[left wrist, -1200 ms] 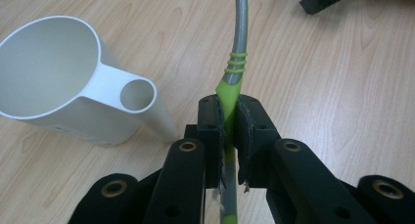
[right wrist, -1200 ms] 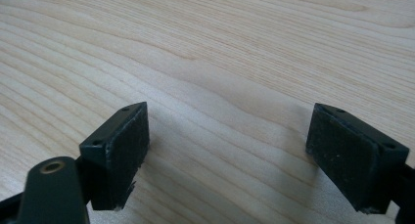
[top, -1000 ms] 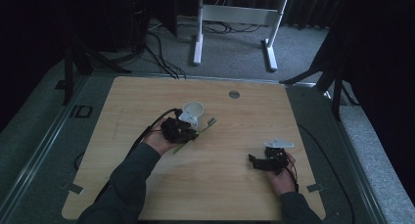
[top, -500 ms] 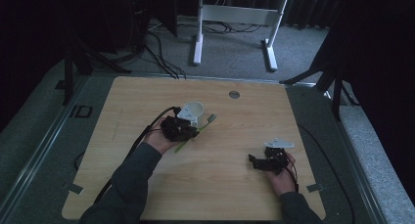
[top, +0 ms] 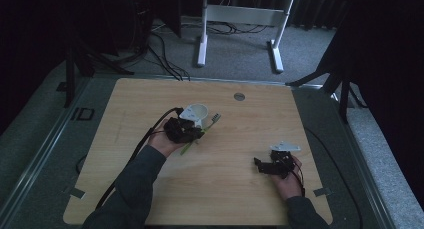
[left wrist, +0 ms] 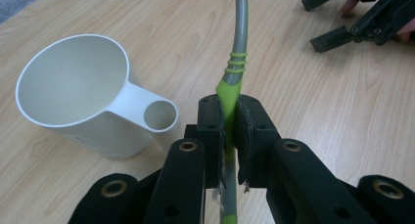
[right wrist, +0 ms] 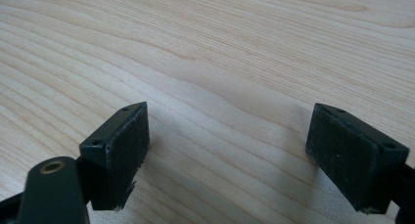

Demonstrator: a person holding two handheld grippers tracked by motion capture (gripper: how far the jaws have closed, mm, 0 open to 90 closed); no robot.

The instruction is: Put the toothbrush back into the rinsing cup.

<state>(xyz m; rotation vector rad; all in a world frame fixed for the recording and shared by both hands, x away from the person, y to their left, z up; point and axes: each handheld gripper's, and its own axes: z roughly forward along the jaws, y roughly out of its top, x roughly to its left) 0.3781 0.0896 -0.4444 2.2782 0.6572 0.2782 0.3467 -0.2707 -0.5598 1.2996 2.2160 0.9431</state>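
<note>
The left gripper (left wrist: pixel 227 131) is clamping the green-and-grey toothbrush (left wrist: pixel 238 53) by its handle, pads pinching the green section, the grey neck running forward past the white cup (left wrist: pixel 78 87). Judging by the high view, the brush head (top: pixel 215 118) is sitting just beside the cup's rim (top: pixel 198 109), though it's small there and I can't tell if it's touching. The cup is standing upright on the wooden table (top: pixel 150 99), its handle pointing toward the jaws. To drop it in cleanly, I'd say lift, tip the brush upright, centre it over the cup's mouth. The right gripper (right wrist: pixel 227 150) is resting well apart from the cup, jaws spread wide, holding nothing.
</note>
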